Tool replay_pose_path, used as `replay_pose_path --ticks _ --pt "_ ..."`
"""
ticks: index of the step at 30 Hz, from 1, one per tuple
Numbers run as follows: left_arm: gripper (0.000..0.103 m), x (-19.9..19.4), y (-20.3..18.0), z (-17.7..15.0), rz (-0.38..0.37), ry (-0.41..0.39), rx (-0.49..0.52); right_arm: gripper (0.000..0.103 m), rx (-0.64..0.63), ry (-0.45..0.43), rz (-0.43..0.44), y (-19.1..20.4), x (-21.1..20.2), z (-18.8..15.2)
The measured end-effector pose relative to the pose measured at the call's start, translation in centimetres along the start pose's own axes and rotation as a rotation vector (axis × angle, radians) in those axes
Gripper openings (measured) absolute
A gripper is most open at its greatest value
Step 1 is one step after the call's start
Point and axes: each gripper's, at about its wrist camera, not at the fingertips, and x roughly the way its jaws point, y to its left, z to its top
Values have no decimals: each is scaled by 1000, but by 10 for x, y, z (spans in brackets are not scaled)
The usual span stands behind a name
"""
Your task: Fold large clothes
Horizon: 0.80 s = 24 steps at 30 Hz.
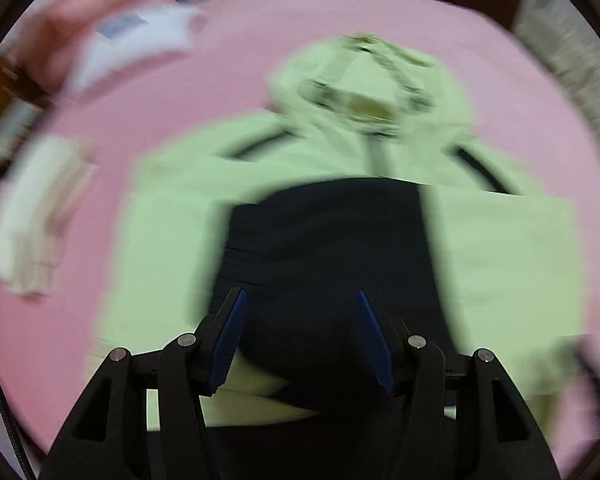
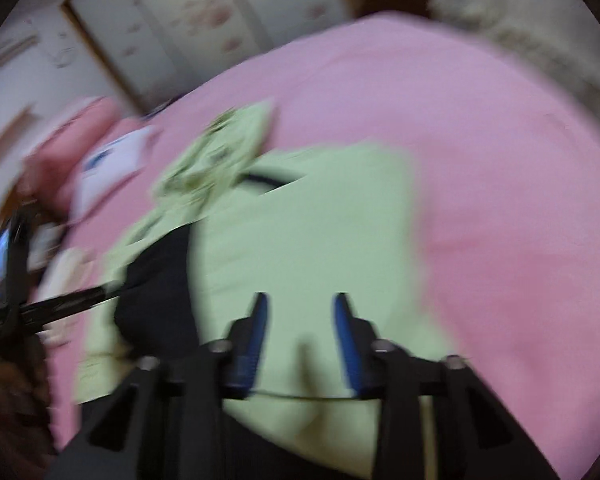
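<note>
A light green hooded jacket (image 1: 172, 248) lies spread on the pink bed sheet (image 1: 260, 28), its hood (image 1: 364, 76) at the far end. A dark navy panel (image 1: 324, 248) runs down its middle. My left gripper (image 1: 300, 296) hangs over that dark panel, open, with no cloth pinched between its blue pads. In the right wrist view the jacket (image 2: 300, 240) fills the middle, with the dark panel (image 2: 160, 280) to the left. My right gripper (image 2: 300, 300) hovers above the green cloth; its jaws stand a narrow gap apart, gripping nothing. Both views are blurred.
A pink pillow (image 1: 100, 4) and a white folded item with a blue label (image 1: 140, 36) lie at the far left. A pale folded cloth (image 1: 36, 216) sits at the left edge. A grey textured blanket (image 1: 572, 64) borders the right. Wardrobe doors (image 2: 188, 20) stand behind.
</note>
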Motion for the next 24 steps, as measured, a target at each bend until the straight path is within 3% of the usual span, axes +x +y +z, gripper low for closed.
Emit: replay_pose_path --ticks 2,3,4,6,8,10,13,15,16,19,21,23,24 --pt "54 22 -7 0 -93 107 -38 7 75 120 120 14 34 -5" --pt "54 37 -9 -2 -78 166 -51 3 170 214 179 18 59 -11" --pt "53 53 -9 -4 -8 227 -54 1 240 282 205 19 76 -16" --pt "53 73 -1 -10 93 273 -63 0 339 377 230 17 100 -27" --pt "53 78 14 -13 58 249 -93 0 368 396 231 9 108 -30" --pt "53 75 24 -14 75 225 -87 0 353 353 207 -5 100 -24" --pt "50 74 37 -15 76 211 -72 0 341 237 70 -40 71 -16" --pt "47 74 42 -16 57 207 -80 0 340 180 -134 -70 50 -9" --pt "47 75 41 -16 60 203 -83 0 344 160 -175 -86 40 -7" --pt "47 74 32 -16 113 192 -64 0 348 141 -164 -97 27 -5" --pt "47 68 22 -14 143 182 -53 0 199 140 -262 -73 26 0" --pt "47 59 14 -13 62 151 -56 0 93 94 -257 -49 24 6" --pt "47 55 12 -11 -6 143 -60 0 59 77 -141 -32 26 8"
